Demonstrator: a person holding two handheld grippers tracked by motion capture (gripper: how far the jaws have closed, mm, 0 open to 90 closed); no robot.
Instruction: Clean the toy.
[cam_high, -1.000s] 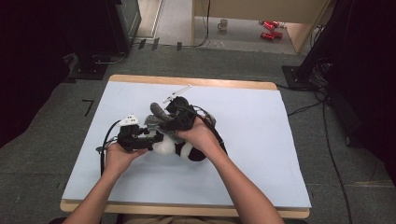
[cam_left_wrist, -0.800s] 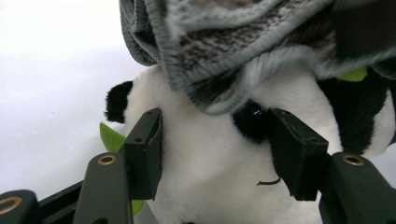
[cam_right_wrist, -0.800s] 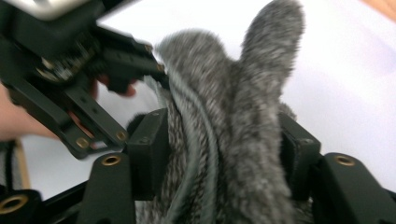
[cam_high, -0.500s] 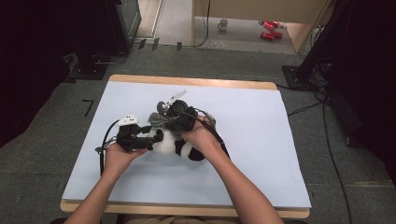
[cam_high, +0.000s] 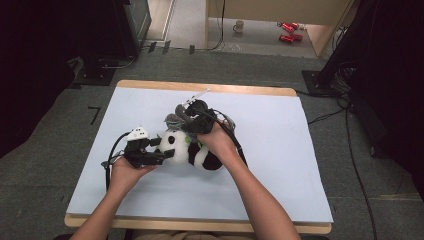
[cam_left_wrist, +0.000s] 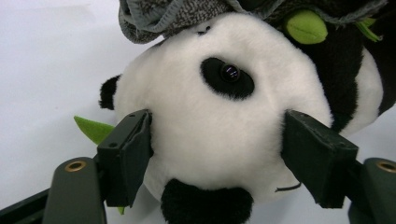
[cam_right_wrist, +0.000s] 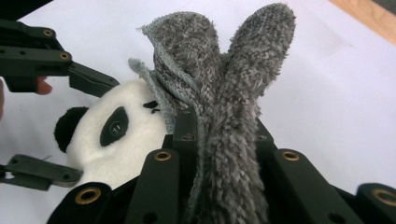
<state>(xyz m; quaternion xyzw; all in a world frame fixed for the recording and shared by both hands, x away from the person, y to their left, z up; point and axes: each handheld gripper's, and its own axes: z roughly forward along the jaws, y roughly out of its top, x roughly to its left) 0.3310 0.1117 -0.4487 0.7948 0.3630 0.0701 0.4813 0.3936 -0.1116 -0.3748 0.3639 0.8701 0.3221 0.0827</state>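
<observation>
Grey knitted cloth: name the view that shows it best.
The right gripper view: the grey knitted cloth stands close up, pinched in the right claw, its nap clear. The left gripper view catches a bunched edge above the panda's head. In the high view it is a small grey lump.

Our forearms were bare, no sleeves reaching the wrists. Each hand carried a black, hinged two-jaw tool: the left tool bore a pale three-cornered plate and a looping black cable, the right tool had brass-ringed screw holes along its links.
</observation>
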